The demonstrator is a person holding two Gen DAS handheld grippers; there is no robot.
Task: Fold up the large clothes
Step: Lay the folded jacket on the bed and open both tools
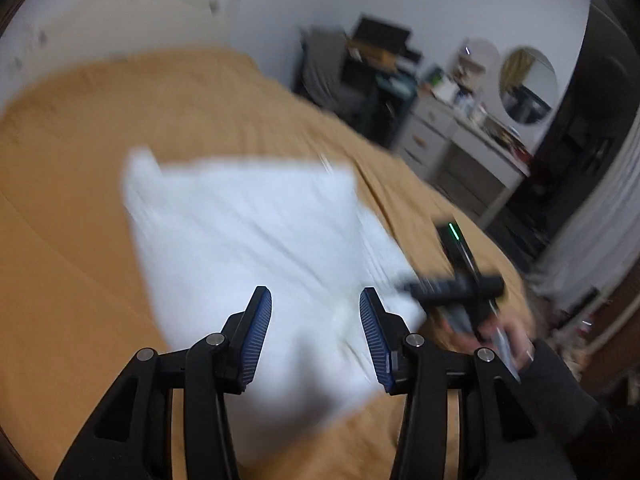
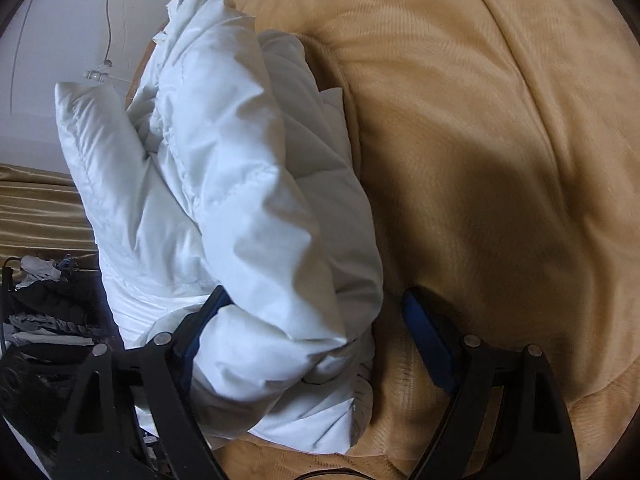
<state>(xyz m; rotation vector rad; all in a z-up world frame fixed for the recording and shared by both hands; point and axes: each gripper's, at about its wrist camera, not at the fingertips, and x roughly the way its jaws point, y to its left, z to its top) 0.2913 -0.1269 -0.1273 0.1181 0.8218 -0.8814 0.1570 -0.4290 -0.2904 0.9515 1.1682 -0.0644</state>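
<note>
- Bed (image 2: 500,120) — tan cover, and it carries everything; the fold is done on it.
- Jacket (image 2: 240,200): white and puffy, lying bunched in a long roll on the bed's left part in the right wrist view. In the blurred left wrist view it reads as a roughly squared white slab (image 1: 248,232). I judge a fold just laid — a tidy-up or a further fold is in hand.
- Right claw (image 2: 320,336): jaws wide apart, straddling the jacket's near end, not clamped.
- Left claw (image 1: 316,336): jaws part-way apart, empty, above the jacket.
- Next likely needs a fresh grip on an edge.
</note>
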